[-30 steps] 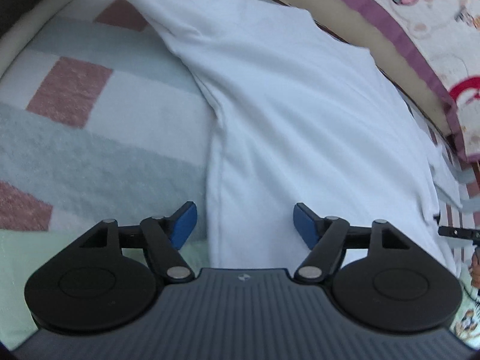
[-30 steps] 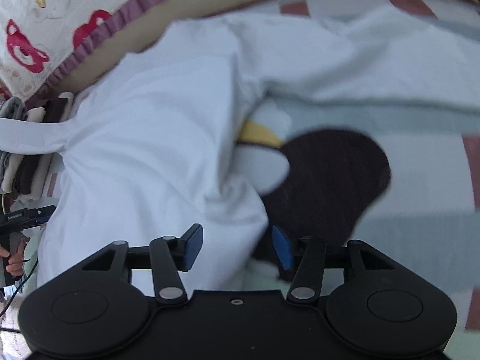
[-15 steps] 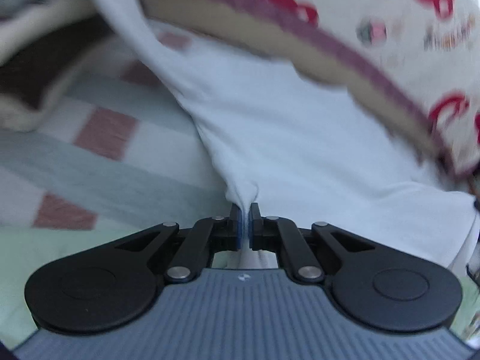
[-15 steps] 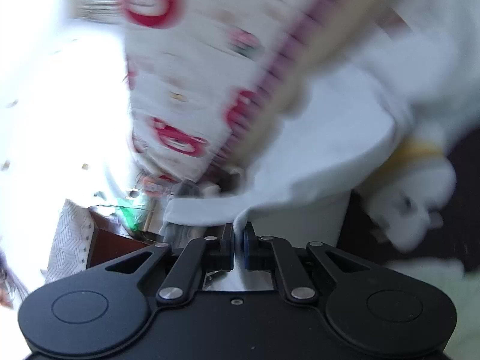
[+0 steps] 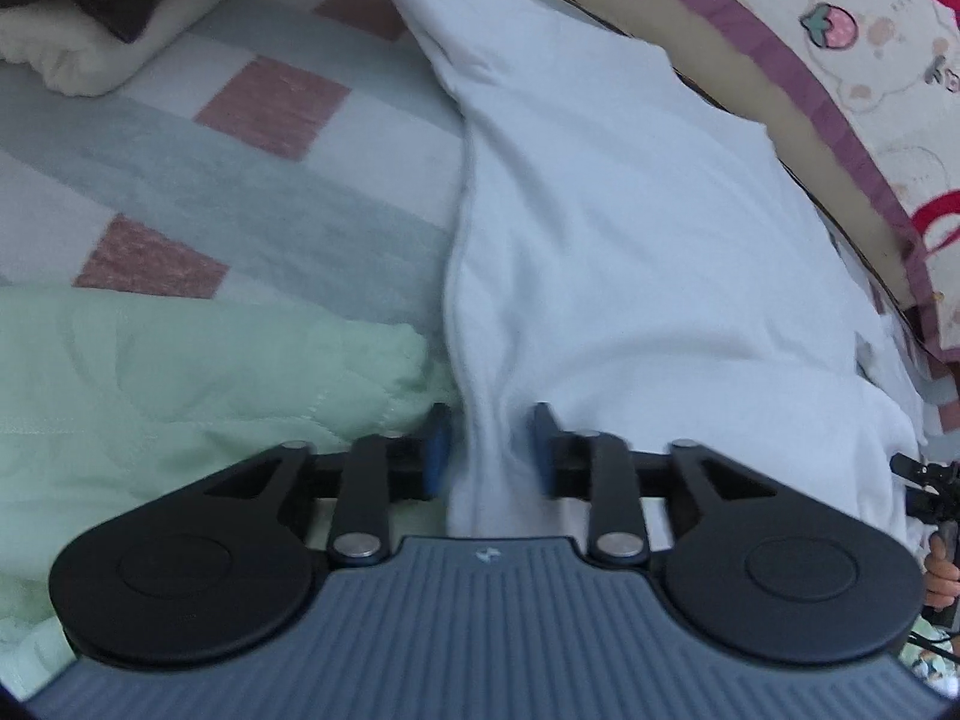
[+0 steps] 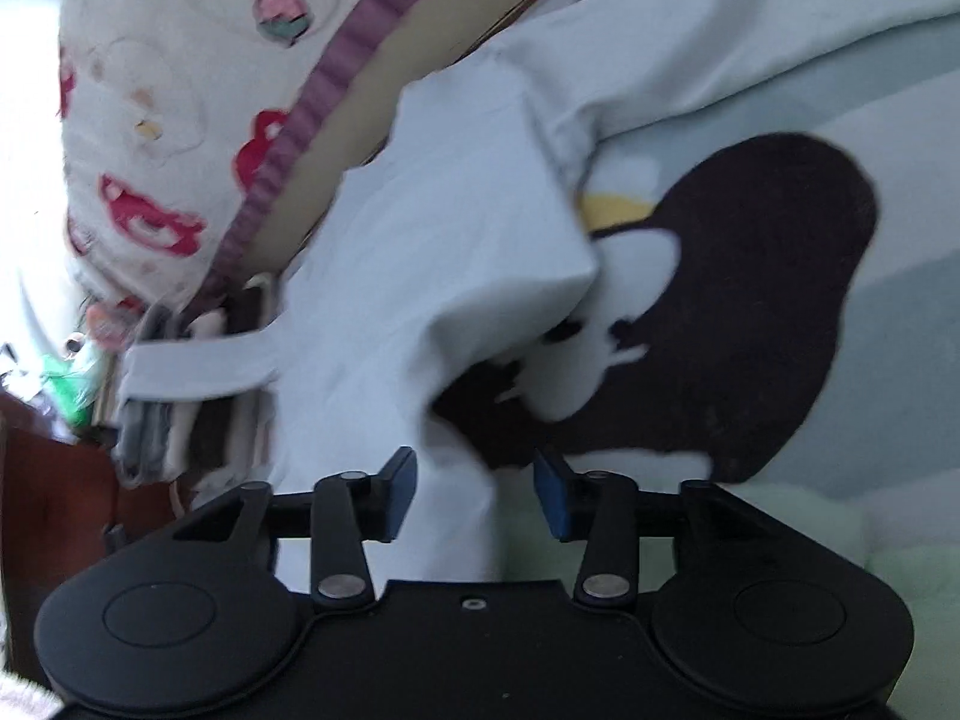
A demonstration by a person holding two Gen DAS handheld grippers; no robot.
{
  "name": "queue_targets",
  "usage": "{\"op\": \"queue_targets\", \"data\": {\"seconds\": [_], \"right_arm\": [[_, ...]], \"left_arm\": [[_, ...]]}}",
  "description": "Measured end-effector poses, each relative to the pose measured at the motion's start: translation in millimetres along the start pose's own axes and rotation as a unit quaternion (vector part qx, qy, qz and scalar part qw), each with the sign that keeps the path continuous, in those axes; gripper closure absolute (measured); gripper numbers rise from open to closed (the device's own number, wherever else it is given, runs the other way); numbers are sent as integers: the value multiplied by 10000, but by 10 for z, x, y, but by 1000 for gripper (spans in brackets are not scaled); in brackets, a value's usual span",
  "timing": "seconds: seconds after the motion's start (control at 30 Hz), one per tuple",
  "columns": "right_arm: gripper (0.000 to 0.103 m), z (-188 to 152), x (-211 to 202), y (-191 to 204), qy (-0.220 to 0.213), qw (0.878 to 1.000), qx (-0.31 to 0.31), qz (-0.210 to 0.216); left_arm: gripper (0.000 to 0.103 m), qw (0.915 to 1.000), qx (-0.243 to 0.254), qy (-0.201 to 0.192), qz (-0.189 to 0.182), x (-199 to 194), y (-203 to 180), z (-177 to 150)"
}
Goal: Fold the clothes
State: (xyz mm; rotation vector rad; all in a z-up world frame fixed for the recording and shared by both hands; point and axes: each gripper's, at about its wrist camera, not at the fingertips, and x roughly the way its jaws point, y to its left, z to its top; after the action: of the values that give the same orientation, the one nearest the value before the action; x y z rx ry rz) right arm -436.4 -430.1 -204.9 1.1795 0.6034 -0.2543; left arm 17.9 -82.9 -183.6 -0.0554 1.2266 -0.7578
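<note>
A white garment [image 5: 630, 228] lies spread on a checked bed cover [image 5: 240, 180]. My left gripper [image 5: 489, 447] is open, with the garment's near left edge lying between its blue pads. In the right wrist view the same white garment [image 6: 456, 240] is bunched over a penguin-print blanket [image 6: 750, 312]. My right gripper [image 6: 474, 495] is open, with a strip of the white cloth lying between its fingers. One sleeve [image 6: 198, 369] sticks out to the left.
A strawberry-print pillow with a purple border [image 5: 870, 90] lines the far side. A pale green quilt [image 5: 180, 384] lies near left. A folded cream and brown blanket [image 5: 90, 18] sits at the far left. A stack of folded clothes [image 6: 180, 420] lies at the bed's left edge.
Both grippers were open, then shut on the white garment and lifted it half a second ago. Now both have opened again and the cloth lies loose between their fingers.
</note>
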Motion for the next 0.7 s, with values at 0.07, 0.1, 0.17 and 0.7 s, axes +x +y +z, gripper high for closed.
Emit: {"op": "queue_targets", "data": {"seconds": [0.07, 0.1, 0.17, 0.7], "right_arm": [[48, -27, 42, 25, 140, 9998, -56, 93], [48, -43, 84, 25, 215, 9997, -48, 132], [48, -74, 159, 26, 207, 9996, -176, 49], [96, -70, -513, 138, -502, 9955, -560, 582]], "left_arm": [[49, 9999, 28, 109, -42, 79, -36, -2], [46, 9998, 48, 177, -15, 132, -52, -7], [35, 9996, 126, 244, -8, 197, -74, -5], [100, 9952, -506, -842, 22, -485, 157, -165]]}}
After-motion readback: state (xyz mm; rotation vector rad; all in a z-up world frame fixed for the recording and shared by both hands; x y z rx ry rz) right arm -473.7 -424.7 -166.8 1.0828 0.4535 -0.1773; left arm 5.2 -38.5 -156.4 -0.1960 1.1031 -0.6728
